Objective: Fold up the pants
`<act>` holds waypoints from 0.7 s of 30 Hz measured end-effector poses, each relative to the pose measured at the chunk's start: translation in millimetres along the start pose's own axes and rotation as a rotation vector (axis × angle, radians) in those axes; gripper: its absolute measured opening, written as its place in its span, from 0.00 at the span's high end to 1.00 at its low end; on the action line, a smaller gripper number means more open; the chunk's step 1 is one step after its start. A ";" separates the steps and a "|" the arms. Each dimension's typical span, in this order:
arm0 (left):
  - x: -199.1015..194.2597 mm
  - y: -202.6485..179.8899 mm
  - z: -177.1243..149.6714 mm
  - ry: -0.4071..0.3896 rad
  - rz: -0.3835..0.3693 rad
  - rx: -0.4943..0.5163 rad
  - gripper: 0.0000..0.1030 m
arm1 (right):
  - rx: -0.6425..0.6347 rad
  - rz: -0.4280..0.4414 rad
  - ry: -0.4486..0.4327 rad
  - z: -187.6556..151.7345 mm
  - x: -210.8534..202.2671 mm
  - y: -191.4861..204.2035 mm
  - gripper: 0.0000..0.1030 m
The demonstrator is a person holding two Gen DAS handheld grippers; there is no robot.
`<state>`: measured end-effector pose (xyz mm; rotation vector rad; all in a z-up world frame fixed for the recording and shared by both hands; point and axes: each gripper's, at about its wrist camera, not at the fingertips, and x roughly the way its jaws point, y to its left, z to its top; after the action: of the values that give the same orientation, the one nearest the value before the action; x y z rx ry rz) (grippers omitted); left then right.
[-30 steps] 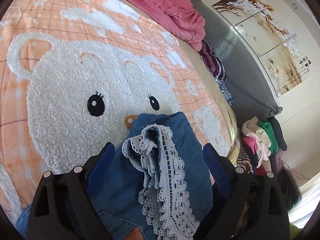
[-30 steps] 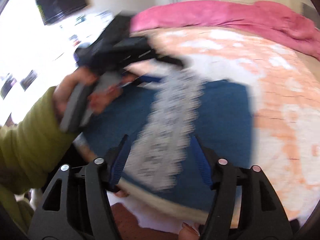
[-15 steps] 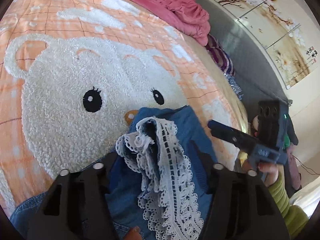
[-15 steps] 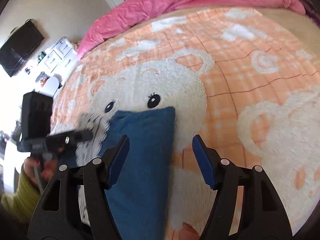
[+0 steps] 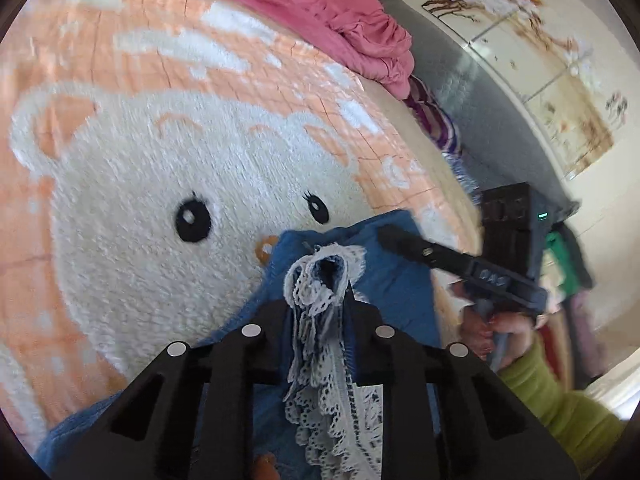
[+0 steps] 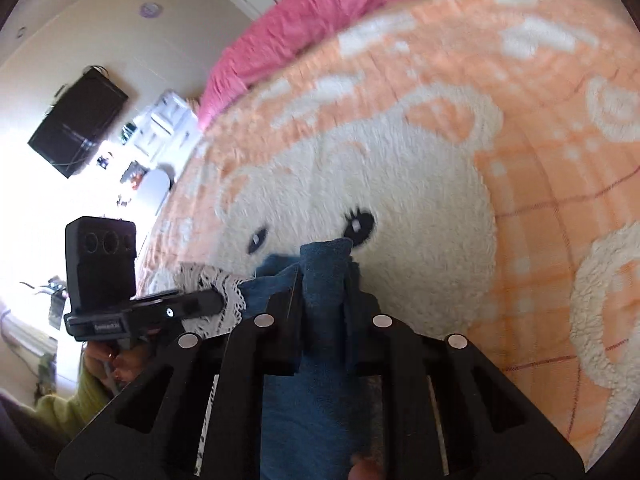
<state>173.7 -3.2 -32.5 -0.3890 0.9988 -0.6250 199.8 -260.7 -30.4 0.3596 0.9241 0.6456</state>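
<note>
Pants: your blue denim pair with white lace trim lies on the orange fleece blanket with a white bear face. Your left gripper is closing on the lace hem; your right gripper is closing on bunched denim.

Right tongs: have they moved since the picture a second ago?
Yes. The right tongs swung off the lace onto the pants' plain corner below the bear's eye.

A lived-in bedroom at home.
A bed wore an orange bear blanket, with a pink duvet bunched at its far edge, flower paintings above and a wall television.
</note>
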 end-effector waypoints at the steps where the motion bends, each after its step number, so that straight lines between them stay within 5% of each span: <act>1: -2.2 -7.2 -1.2 -0.014 0.053 0.044 0.81 | -0.031 -0.028 -0.016 1.4 -1.6 4.3 0.92; 6: 12.6 -19.7 -4.7 -0.002 0.200 0.101 0.75 | -0.211 -0.273 0.044 0.0 18.0 20.5 0.89; 8: 16.5 -16.0 -7.1 0.011 0.234 0.098 0.70 | -0.265 -0.385 0.079 -6.5 30.2 16.6 0.71; 10: 11.3 -16.1 -6.0 0.007 0.236 0.088 0.67 | -0.239 -0.395 0.052 -7.3 21.6 10.4 0.58; 12: -1.0 -23.3 -5.8 -0.020 0.294 0.129 0.53 | -0.191 -0.393 0.018 -4.9 4.2 4.1 0.53; 17: -38.5 -31.9 -15.0 -0.075 0.356 0.160 0.52 | -0.125 -0.382 -0.098 3.4 -41.1 5.6 0.40; 21: -54.0 -41.9 -24.2 -0.086 0.317 0.122 0.49 | -0.136 -0.367 -0.123 -3.2 -61.5 19.5 0.33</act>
<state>118.8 -0.7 14.8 -0.1434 0.9113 -0.3773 163.4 -286.0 16.6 0.1019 0.7972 0.3421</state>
